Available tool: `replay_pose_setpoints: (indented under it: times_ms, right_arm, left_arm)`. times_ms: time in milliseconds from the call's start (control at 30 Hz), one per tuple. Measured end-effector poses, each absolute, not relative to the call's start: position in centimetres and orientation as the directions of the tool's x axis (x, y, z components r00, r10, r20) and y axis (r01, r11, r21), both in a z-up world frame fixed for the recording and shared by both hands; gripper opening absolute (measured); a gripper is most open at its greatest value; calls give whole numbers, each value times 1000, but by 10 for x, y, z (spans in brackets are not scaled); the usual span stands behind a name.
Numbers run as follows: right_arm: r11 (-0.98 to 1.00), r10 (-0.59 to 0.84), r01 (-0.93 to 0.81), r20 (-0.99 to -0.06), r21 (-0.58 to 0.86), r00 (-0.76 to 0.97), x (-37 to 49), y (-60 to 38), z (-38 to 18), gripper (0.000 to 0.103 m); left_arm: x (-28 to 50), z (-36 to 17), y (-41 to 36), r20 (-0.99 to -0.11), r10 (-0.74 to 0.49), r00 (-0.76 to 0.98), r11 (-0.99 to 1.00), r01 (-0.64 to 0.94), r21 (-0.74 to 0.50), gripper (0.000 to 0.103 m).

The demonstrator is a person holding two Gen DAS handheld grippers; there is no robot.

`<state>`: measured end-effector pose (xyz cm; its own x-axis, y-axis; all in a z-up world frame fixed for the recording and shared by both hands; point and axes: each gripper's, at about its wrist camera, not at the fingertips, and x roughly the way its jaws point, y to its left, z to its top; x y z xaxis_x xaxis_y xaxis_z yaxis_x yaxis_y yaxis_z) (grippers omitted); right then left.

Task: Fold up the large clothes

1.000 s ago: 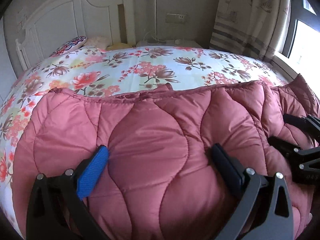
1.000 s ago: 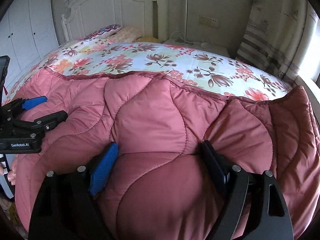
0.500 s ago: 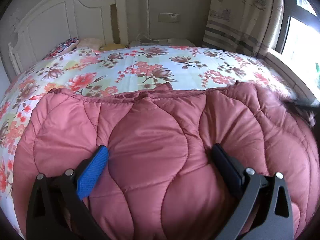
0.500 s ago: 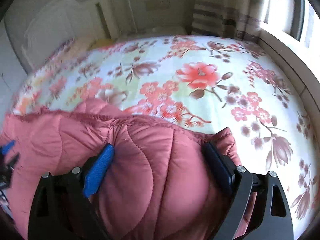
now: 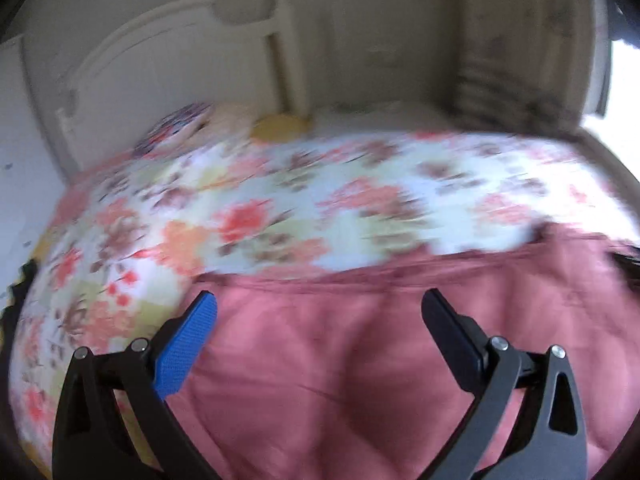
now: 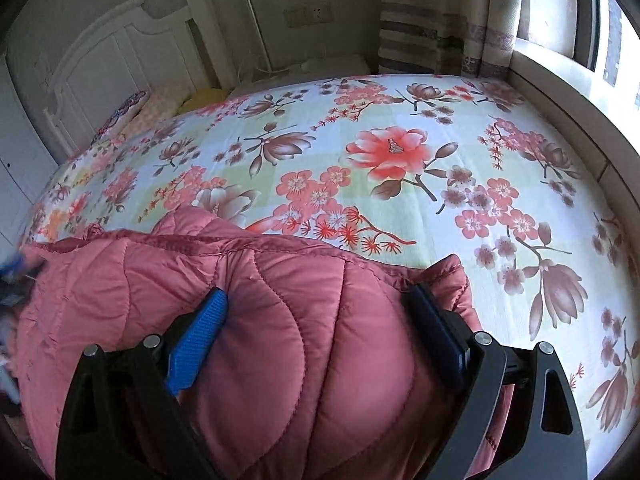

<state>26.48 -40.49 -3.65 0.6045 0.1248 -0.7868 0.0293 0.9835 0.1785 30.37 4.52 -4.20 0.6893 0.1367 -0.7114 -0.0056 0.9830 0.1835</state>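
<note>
A pink quilted jacket (image 6: 280, 340) lies across the near part of a bed. In the right wrist view my right gripper (image 6: 317, 292) stands wide open over the jacket's right end. The puffy fabric bulges up between its fingers, and the jacket's edge sits by the black fingertip (image 6: 420, 300). The left wrist view is blurred by motion. There my left gripper (image 5: 318, 298) is also wide open above the jacket (image 5: 340, 380), with its blue pad (image 5: 188, 340) at the jacket's left edge. A blue smear at the far left of the right wrist view is the left gripper (image 6: 16, 268).
The floral bedsheet (image 6: 380, 152) spreads beyond the jacket to a white headboard (image 6: 112, 60) with pillows (image 6: 132, 112) at its foot. A striped curtain (image 6: 432, 32) and a window ledge (image 6: 580, 92) run along the right. A white bedside stand (image 6: 320, 66) sits behind the bed.
The right gripper swung right along the jacket to its right end and has held there since. The left gripper shifted left and rose slightly, so bedsheet now shows beside its blue pad.
</note>
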Motion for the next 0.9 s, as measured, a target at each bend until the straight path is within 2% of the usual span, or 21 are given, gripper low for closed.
replay_pose_setpoints:
  times_ms: [33, 67, 100, 133, 233, 300, 400, 500, 567, 633, 700, 833, 900]
  right_arm:
    - [983, 127, 31, -785, 183, 606, 264, -406, -37, 86]
    - [983, 126, 31, -785, 182, 606, 264, -405, -36, 86]
    - [984, 122, 32, -787, 177, 605, 265, -405, -36, 86]
    - [985, 119, 31, -790, 172, 601, 265, -405, -36, 87]
    - [989, 103, 31, -815, 147, 571, 269, -402, -35, 87]
    - [993, 33, 79, -839, 90, 542, 271, -398, -25, 88]
    - [995, -60, 104, -800, 3, 596, 266, -377, -2, 90]
    - [998, -15, -33, -735, -51, 678, 263, -318, 22, 91]
    - [987, 27, -132, -728, -88, 685, 265, -279, 24, 93]
    - [964, 78, -244, -762, -107, 643, 273, -243, 9, 93]
    - [943, 59, -304, -829, -137, 556, 285, -219, -23, 95]
    - [964, 115, -264, -847, -31, 518, 292, -240, -30, 96]
    - [974, 79, -220, -823, -57, 562, 286, -265, -16, 96]
  left_arm:
    - [312, -56, 52, -742, 170, 649, 980, -30, 198, 101]
    - [322, -75, 65, -797, 123, 591, 991, -39, 124, 101]
    - [323, -78, 78, -811, 45, 583, 999, -52, 18, 101]
    - [322, -77, 84, -809, 29, 587, 998, -64, -11, 101]
    - [319, -77, 80, -802, 56, 594, 997, -72, 16, 101]
    - [320, -77, 78, -801, 62, 595, 997, -70, 26, 101]
    - [318, -77, 75, -802, 54, 595, 997, -72, 14, 101]
    - [320, -76, 80, -800, 63, 597, 997, -71, 25, 101]
    - [321, -77, 82, -798, 64, 599, 997, -70, 27, 101]
    - [322, -77, 83, -797, 64, 600, 997, -70, 27, 101]
    - [321, -77, 83, -798, 63, 600, 997, -69, 26, 101]
    - [320, -76, 84, -799, 49, 600, 997, -71, 8, 101]
    - [321, -77, 86, -800, 43, 599, 998, -70, 1, 101]
